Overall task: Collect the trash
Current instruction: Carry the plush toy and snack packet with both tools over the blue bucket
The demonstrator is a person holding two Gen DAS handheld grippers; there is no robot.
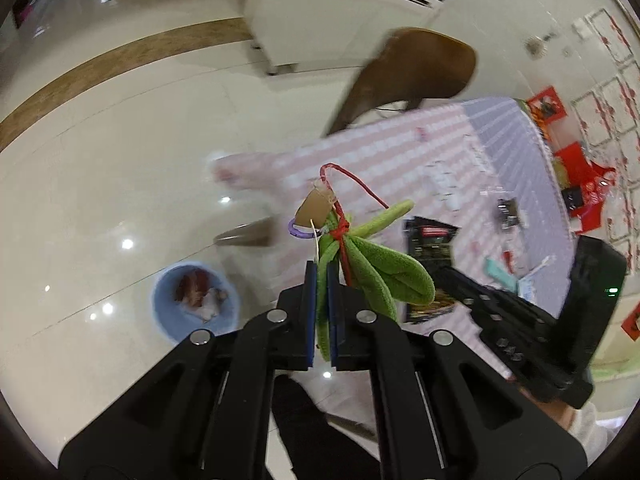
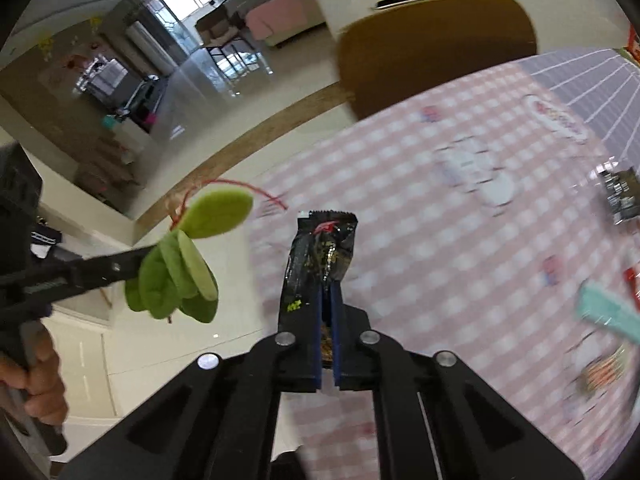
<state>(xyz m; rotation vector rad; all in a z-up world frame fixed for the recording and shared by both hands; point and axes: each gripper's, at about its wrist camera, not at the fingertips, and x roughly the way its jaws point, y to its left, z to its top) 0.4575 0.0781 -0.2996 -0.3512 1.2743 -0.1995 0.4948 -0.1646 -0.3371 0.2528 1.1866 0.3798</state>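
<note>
My left gripper [image 1: 322, 276] is shut on a green felt leaf ornament [image 1: 380, 276] with a red cord, a brown tag and a purple ring; it hangs past the table's left edge, above the floor. The ornament [image 2: 180, 276] and the left gripper [image 2: 120, 268] also show at the left of the right wrist view. My right gripper [image 2: 328, 292] is shut on a black snack wrapper [image 2: 320, 256], held above the pink checked tablecloth [image 2: 440, 260]. The wrapper also shows in the left wrist view [image 1: 430, 268]. A light blue bin [image 1: 196, 300] holding scraps stands on the floor at lower left.
A brown chair [image 1: 412, 72] stands at the table's far side, also in the right wrist view [image 2: 436, 48]. A white cabinet [image 1: 340, 12] is behind it. On the cloth lie a dark packet [image 2: 620, 196], a teal item [image 2: 608, 312] and other litter. Red packaging [image 1: 580, 184] sits far right.
</note>
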